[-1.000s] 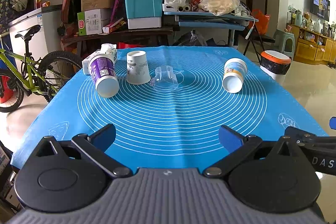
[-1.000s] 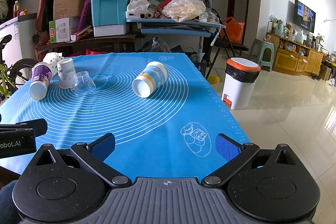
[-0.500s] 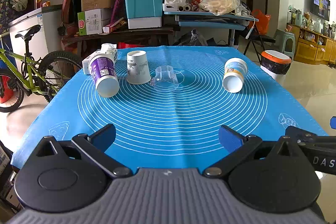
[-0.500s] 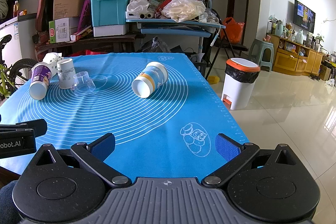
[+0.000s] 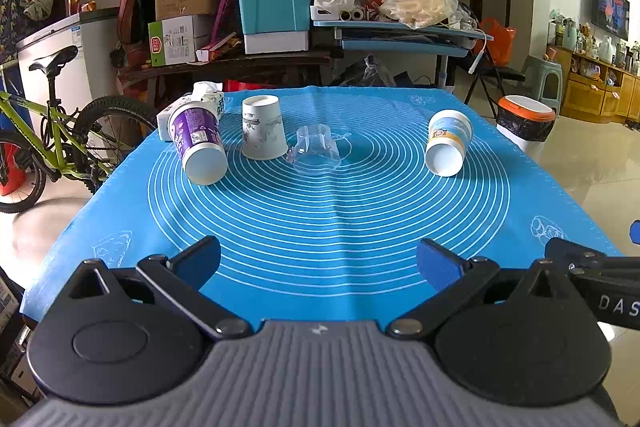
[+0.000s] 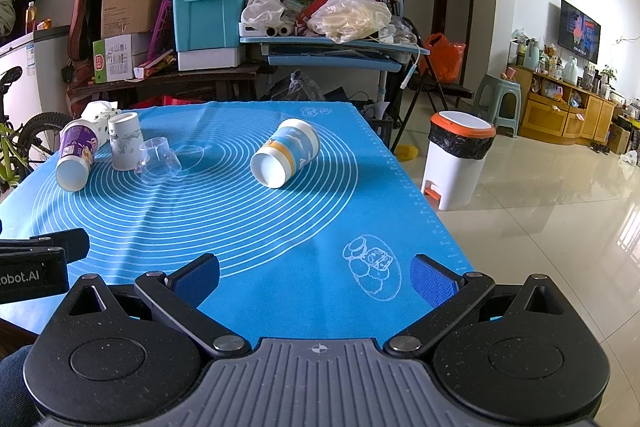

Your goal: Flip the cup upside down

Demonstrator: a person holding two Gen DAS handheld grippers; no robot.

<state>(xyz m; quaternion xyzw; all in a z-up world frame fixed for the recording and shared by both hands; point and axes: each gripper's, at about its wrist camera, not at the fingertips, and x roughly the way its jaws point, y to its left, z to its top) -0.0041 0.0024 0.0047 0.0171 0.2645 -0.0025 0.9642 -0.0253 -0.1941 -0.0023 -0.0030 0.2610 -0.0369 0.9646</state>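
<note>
Orange-banded cup (image 6: 286,157) on its side on blue mat (image 6: 280,247), jaws wide apart

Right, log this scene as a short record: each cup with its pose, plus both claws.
surface: blue mat
purple cup: on its side, mouth toward camera
white printed cup: upside down
clear cup: on its side, beside the white printed cup
orange-banded cup: on its side, apart on the right
left claw: open, empty, at near edge
right claw: open, empty, at near edge

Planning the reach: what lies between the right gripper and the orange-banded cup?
Only bare blue mat, seen in the right wrist view, separates right gripper from orange-banded cup.
</note>
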